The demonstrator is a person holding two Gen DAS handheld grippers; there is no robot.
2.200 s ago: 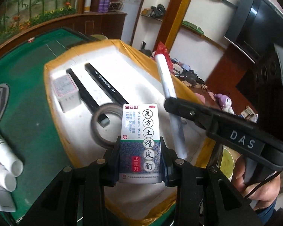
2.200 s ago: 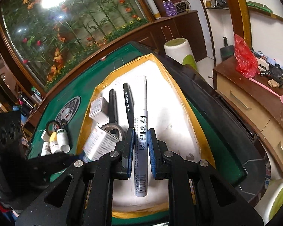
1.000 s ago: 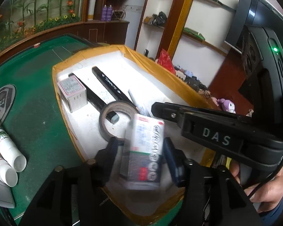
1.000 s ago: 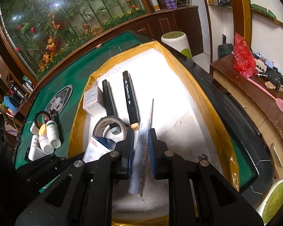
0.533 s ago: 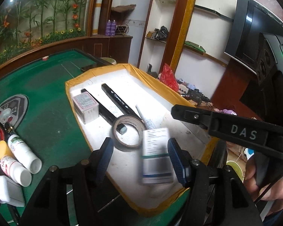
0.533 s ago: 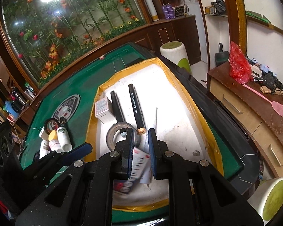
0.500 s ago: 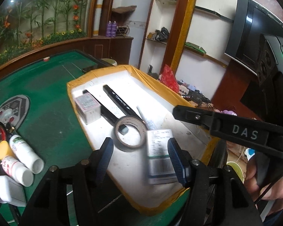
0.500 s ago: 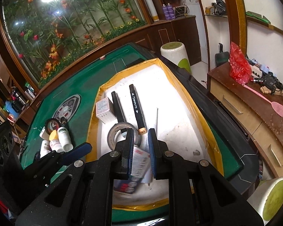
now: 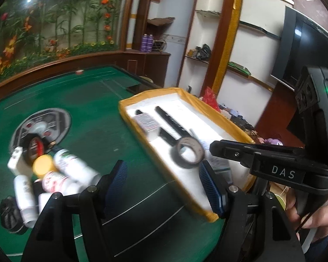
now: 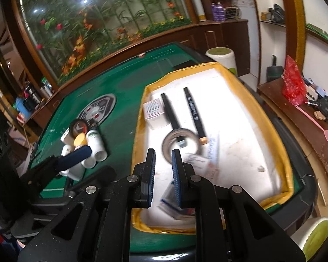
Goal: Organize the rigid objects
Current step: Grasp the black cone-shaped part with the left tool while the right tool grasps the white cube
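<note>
Left wrist view: left gripper, jaws wide and empty, swinging toward white plastic bottles clustered on green felt tabletop, best squared over one before closing; right gripper, jaws narrowly parted, empty, above yellow-rimmed white tray.

tray's right half open, bottles crowd felt

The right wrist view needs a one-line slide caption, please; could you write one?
Empty right tool above the yellow-rimmed tray holding markers, tape roll and boxes; bottles wait on green felt.
</note>
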